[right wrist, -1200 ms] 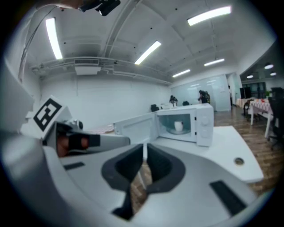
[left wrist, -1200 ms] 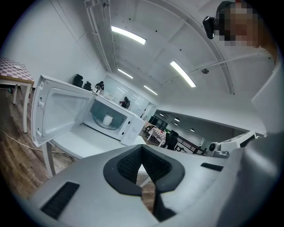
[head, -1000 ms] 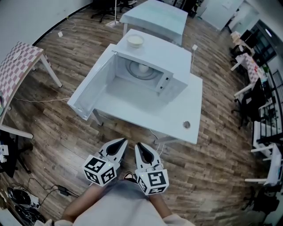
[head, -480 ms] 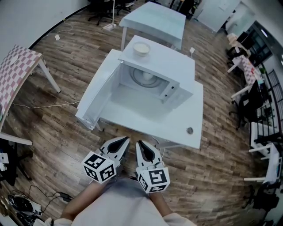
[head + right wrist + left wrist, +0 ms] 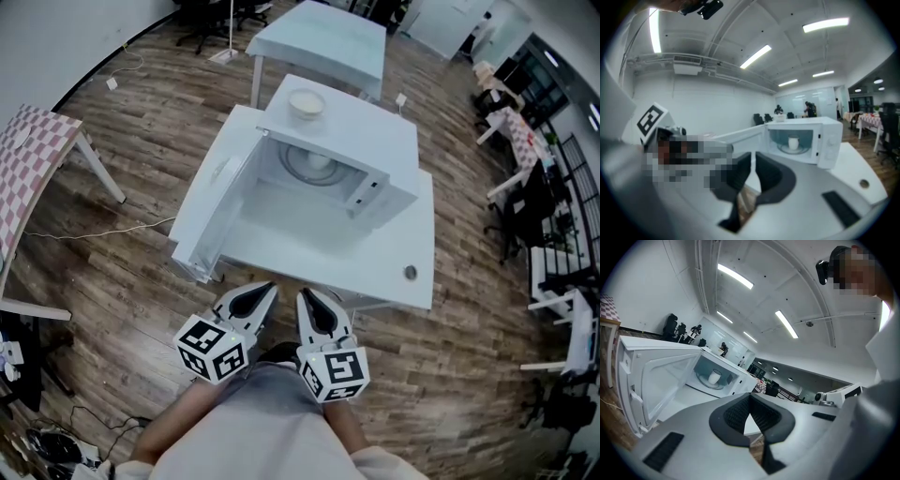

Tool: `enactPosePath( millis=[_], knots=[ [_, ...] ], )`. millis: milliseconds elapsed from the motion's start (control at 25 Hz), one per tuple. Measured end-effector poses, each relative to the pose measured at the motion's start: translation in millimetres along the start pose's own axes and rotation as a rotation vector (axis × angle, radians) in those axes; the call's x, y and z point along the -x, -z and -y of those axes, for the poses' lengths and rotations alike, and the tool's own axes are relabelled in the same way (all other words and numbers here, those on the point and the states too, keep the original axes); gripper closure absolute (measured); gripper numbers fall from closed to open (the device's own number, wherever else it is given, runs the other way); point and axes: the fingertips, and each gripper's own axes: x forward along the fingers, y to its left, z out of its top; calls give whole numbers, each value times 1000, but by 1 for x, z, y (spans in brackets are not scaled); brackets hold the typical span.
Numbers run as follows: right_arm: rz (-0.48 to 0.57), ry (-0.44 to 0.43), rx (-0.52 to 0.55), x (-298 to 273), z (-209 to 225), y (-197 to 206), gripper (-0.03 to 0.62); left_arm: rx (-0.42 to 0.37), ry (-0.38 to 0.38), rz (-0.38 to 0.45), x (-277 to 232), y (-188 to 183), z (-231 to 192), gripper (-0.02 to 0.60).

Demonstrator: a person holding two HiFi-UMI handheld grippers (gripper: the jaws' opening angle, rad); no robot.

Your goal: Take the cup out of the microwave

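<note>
White cup (image 5: 317, 161) sits well ahead: from the left tongs (image 5: 265, 287) and right tongs (image 5: 305, 295), both closed and empty, look across the white counter (image 5: 375, 267) into the open white microwave (image 5: 361, 127). It stands upright on the glass turntable (image 5: 295, 167), straighter ahead of the right pair.

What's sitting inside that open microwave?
A white cup stands on the round glass turntable inside the microwave, whose door hangs open. From these angles the cup's own inside is not visible, so whether it holds anything cannot be told.
</note>
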Motion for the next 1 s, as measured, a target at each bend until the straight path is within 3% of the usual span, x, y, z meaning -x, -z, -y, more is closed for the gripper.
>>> enactPosePath(
  millis=[400,1000],
  knots=[
    [18,2,-9,-15,-1,-4,557,5,30,-18,-14,-5,-9,572],
    [-6,23,-52,-53,35,-2,542,-16,33,-71,-58,-11,-31,572]
  ],
)
